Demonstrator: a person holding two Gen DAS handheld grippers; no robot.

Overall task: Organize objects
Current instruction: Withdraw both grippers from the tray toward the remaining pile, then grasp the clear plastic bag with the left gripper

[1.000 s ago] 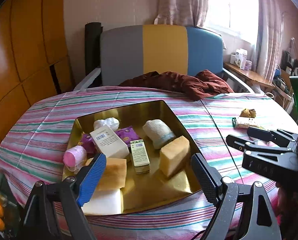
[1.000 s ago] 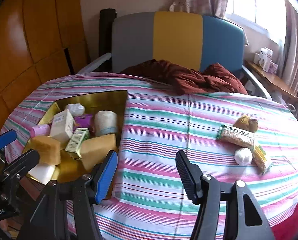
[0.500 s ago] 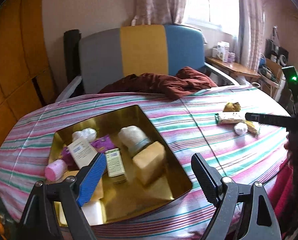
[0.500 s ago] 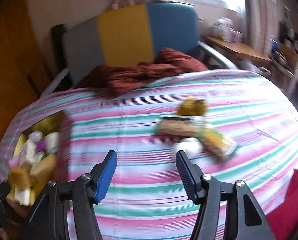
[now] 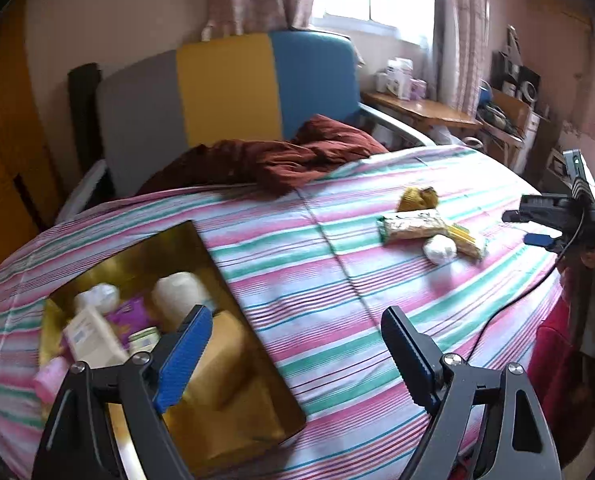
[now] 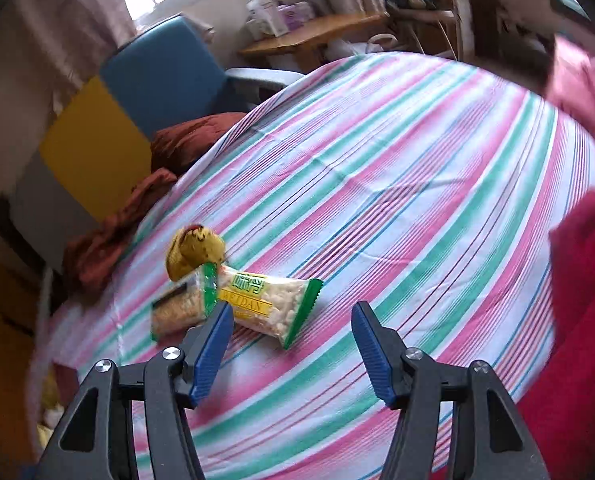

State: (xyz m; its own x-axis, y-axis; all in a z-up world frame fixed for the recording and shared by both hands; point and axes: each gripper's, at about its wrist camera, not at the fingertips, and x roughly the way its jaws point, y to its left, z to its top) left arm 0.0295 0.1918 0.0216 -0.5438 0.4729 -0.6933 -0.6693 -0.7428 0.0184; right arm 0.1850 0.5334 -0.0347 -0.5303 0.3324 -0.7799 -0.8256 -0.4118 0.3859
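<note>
Glossy gold metal tray (image 5: 145, 256), striped cloth tablecloth (image 5: 337, 280), shiny plastic snack wrapper (image 6: 269, 304)

The gold tray (image 5: 201, 240) had its near corner hidden behind the left gripper (image 5: 293, 352), and the boxes and rolls inside were smeared by motion, their labels unreadable. In the right wrist view the white ball was hidden, the second snack packet (image 6: 177, 308) lay partly behind a blue finger (image 6: 213, 344), and the red cloth (image 6: 585, 280) ran off the frame's edge

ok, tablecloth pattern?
Stripes of pink, green and white with thin blue lines on the tablecloth; it shows best in the right wrist view.
</note>
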